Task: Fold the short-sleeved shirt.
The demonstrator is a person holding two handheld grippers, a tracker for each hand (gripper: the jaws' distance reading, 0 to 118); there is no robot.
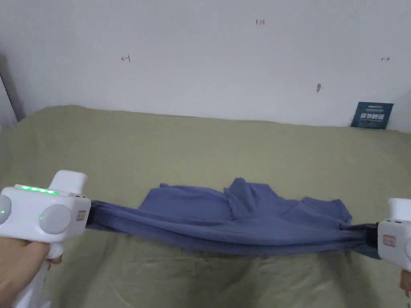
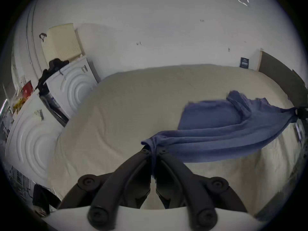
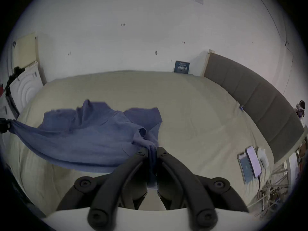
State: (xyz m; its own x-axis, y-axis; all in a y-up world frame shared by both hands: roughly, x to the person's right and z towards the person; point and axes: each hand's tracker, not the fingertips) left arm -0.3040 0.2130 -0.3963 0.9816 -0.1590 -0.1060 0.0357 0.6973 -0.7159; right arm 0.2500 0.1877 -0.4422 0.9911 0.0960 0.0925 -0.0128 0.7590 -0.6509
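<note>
A blue short-sleeved shirt (image 1: pixel 237 218) is stretched in a taut band between both grippers, just above the olive bed cover (image 1: pixel 200 148). Its far part lies rumpled on the cover. My left gripper (image 1: pixel 89 214) is shut on the shirt's left end; in the left gripper view the cloth (image 2: pixel 216 134) is bunched between the black jaws of the left gripper (image 2: pixel 153 149). My right gripper (image 1: pixel 371 236) is shut on the right end, and in the right gripper view the fabric (image 3: pixel 93 134) hangs pinched between the jaws of the right gripper (image 3: pixel 152 149).
A white wall rises behind the bed, with a dark blue card (image 1: pixel 372 115) leaning on it at the right. A grey padded headboard (image 3: pixel 260 98) borders the bed's right side. Two phones (image 3: pixel 250 163) lie on the cover near it. White appliances (image 2: pixel 71 88) stand left of the bed.
</note>
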